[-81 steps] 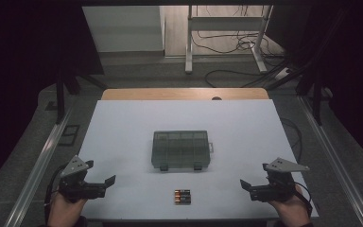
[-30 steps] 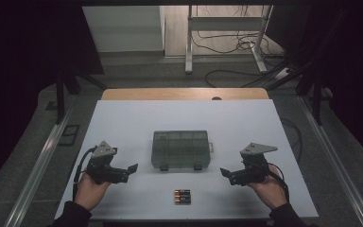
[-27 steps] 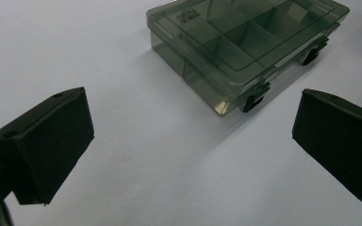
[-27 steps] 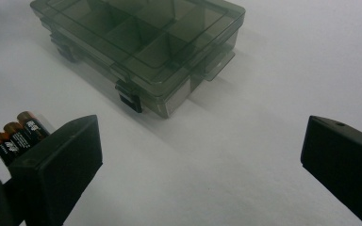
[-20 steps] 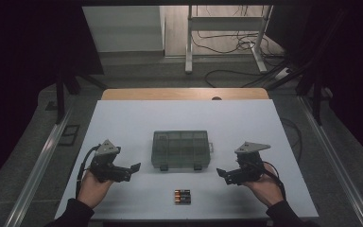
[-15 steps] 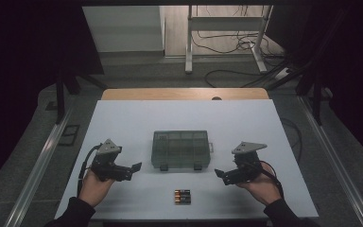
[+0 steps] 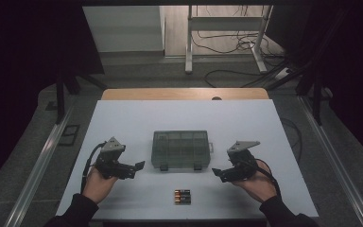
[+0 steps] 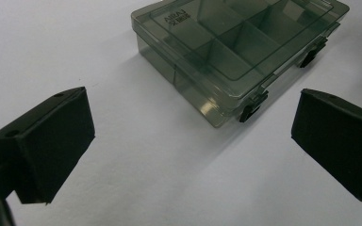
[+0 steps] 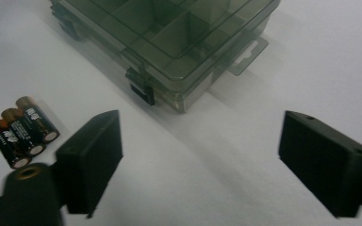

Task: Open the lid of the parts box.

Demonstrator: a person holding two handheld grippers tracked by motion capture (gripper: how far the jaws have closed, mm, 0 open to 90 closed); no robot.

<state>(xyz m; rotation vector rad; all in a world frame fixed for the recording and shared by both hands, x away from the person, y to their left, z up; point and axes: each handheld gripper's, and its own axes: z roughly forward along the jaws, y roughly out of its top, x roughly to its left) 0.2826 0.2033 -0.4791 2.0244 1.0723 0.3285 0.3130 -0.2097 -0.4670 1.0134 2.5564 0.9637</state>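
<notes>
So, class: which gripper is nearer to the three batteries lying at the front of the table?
Right. The right gripper sits just up and to the right of the batteries; the left gripper is farther off, up and to their left.

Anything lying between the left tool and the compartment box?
Nothing: bare white table between the left tool and the compartment box, as the left gripper view shows.

The high view is dim, its surroundings nearly black; the white rectangular bench [image 7: 184,118] catches soft overhead light. In both gripper views, the smoky translucent plastic compartment box [image 8: 235,47] casts soft shadows, and near jaws blur slightly.
</notes>
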